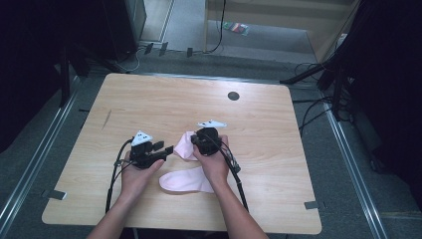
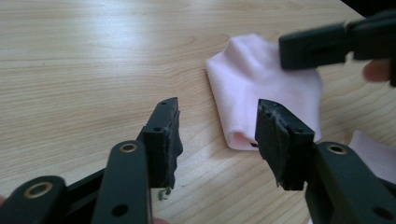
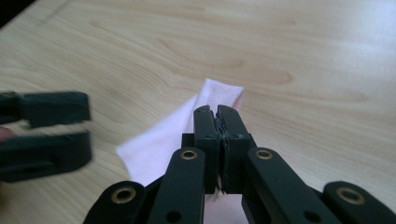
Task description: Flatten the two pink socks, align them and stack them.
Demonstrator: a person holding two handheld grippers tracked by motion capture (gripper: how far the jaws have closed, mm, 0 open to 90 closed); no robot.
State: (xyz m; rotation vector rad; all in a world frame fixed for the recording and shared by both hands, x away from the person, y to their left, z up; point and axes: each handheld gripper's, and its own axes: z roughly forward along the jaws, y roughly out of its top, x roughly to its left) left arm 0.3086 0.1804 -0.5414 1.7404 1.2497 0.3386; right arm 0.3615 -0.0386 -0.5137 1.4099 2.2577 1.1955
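Note:
A pale pink sock (image 1: 185, 180) lies on the wooden table (image 1: 149, 99), its far end folded up and over (image 2: 261, 88). My right gripper (image 3: 218, 112) is shut, its jaws pressed together with the folded sock end (image 3: 219, 91) showing right at the tips; it appears to pinch that cloth. In the high view the right gripper (image 1: 194, 143) sits over the fold. My left gripper (image 2: 217, 114) stands open just left of the fold, nothing between its pads, a little above the wood. It also appears in the right gripper view as the left gripper (image 3: 86, 128).
A small dark round hole (image 1: 233, 95) marks the table's far side. Bare wood (image 1: 278, 149) spreads left, right and beyond the sock. Cables (image 1: 236, 174) trail from both grippers toward the near edge. Dark stands and floor rails surround the table.

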